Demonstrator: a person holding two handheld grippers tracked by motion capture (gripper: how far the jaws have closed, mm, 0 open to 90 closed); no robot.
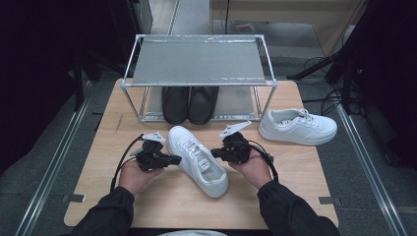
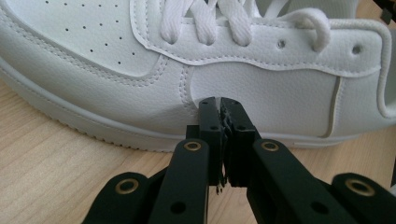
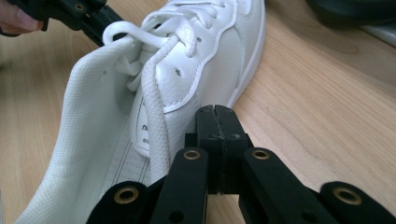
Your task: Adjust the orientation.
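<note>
A white sneaker [image 1: 199, 161] lies at the table's middle, toe toward the person. My left gripper [image 1: 178, 159] is at the sneaker's left side; in the left gripper view its jaws [image 2: 220, 106] are shut, tips against the sneaker's side panel [image 2: 261, 88], nothing between them. On the sneaker's other side is my right gripper [image 1: 213, 153], seen shut [image 3: 215, 113] beside the sneaker's collar [image 3: 187, 79]. A loose white lace [image 3: 156, 126] hangs just left of these jaws. I see nothing held in them.
A second white sneaker [image 1: 297, 126] lies at the right of the table. A metal rack [image 1: 199, 61] stands at the back with a pair of black shoes [image 1: 190, 104] on its lower level. Bare wood [image 1: 290, 162] lies around the shoes.
</note>
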